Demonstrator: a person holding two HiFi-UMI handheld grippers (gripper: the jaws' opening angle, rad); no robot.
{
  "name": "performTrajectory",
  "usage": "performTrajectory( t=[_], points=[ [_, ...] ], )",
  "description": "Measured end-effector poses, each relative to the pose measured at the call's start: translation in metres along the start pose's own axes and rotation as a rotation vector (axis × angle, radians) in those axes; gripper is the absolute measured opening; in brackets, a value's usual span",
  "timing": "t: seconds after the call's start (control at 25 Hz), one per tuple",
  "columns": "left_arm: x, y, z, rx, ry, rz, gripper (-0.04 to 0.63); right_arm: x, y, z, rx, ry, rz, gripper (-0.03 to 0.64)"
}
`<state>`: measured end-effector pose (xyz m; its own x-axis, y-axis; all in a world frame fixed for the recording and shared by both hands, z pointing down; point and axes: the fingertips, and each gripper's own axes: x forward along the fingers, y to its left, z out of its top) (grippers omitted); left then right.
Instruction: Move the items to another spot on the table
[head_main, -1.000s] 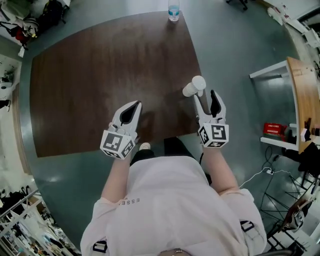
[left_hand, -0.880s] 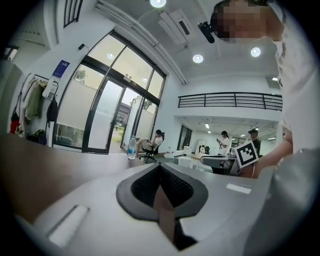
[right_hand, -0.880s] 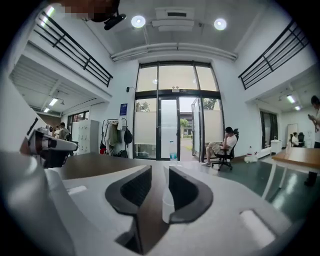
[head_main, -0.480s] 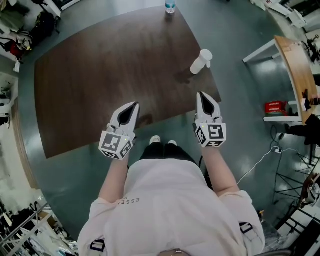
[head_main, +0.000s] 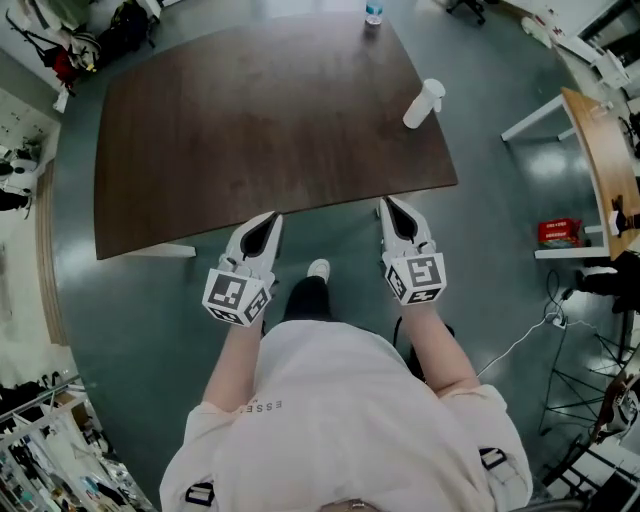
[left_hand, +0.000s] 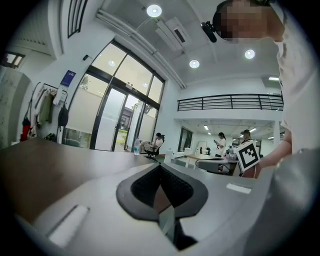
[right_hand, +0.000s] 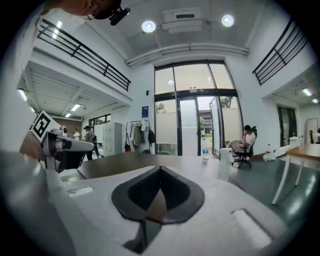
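A white bottle (head_main: 424, 102) stands near the right edge of the dark brown table (head_main: 250, 120); it also shows in the right gripper view as the white bottle (right_hand: 225, 162). A clear water bottle (head_main: 374, 12) with a blue label stands at the table's far edge. My left gripper (head_main: 274, 216) and right gripper (head_main: 386, 204) are both shut and empty. They hang just off the table's near edge, well short of both bottles. In each gripper view the jaws meet in a closed point, on the left gripper (left_hand: 160, 168) and on the right gripper (right_hand: 160, 171).
Grey floor surrounds the table. A wooden desk (head_main: 600, 150) and a red box (head_main: 558, 232) stand at the right. Bags lie on the floor past the far left corner (head_main: 90, 40). People sit and stand far off in the room (left_hand: 220, 145).
The right gripper, open beside the white bottle a second ago, has shut empty. Both grippers have drawn back from over the table to past its near edge; the bottle stays on the table.
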<state>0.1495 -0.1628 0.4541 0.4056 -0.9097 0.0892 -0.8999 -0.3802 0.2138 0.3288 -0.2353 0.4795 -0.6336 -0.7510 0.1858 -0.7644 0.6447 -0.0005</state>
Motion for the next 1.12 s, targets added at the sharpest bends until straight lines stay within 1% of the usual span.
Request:
performTrajectory(
  t=[0.08, 0.28, 0.48, 0.6, 0.72, 0.88, 1.0, 1.12],
  points=[
    [-0.032, -0.007, -0.004, -0.012, -0.006, 0.04, 0.015, -0.015, 0.019, -0.005, -0.012, 0.016, 0.041, -0.014],
    [-0.108, -0.011, -0.012, -0.007, -0.005, 0.141, 0.015, -0.046, 0.068, -0.008, -0.02, 0.017, 0.107, -0.012],
    [-0.167, -0.011, -0.013, -0.006, -0.024, 0.194, 0.015, -0.066, 0.121, -0.009, -0.018, 0.019, 0.157, -0.012],
    [-0.196, -0.002, -0.011, -0.002, -0.034, 0.204, 0.015, -0.07, 0.15, -0.006, -0.024, 0.014, 0.163, -0.014],
    [-0.215, 0.015, -0.01, 0.001, -0.037, 0.201, 0.015, -0.065, 0.174, -0.001, -0.025, -0.001, 0.151, -0.012],
    [-0.238, 0.035, -0.008, 0.006, -0.025, 0.17, 0.015, -0.057, 0.203, 0.005, -0.032, -0.011, 0.126, -0.012],
    [-0.25, 0.05, 0.0, 0.031, -0.034, 0.155, 0.015, -0.05, 0.224, 0.013, -0.031, -0.039, 0.115, -0.012],
    [-0.258, 0.059, 0.005, 0.038, -0.045, 0.147, 0.015, -0.048, 0.243, 0.015, -0.038, -0.046, 0.12, -0.012]
  ],
)
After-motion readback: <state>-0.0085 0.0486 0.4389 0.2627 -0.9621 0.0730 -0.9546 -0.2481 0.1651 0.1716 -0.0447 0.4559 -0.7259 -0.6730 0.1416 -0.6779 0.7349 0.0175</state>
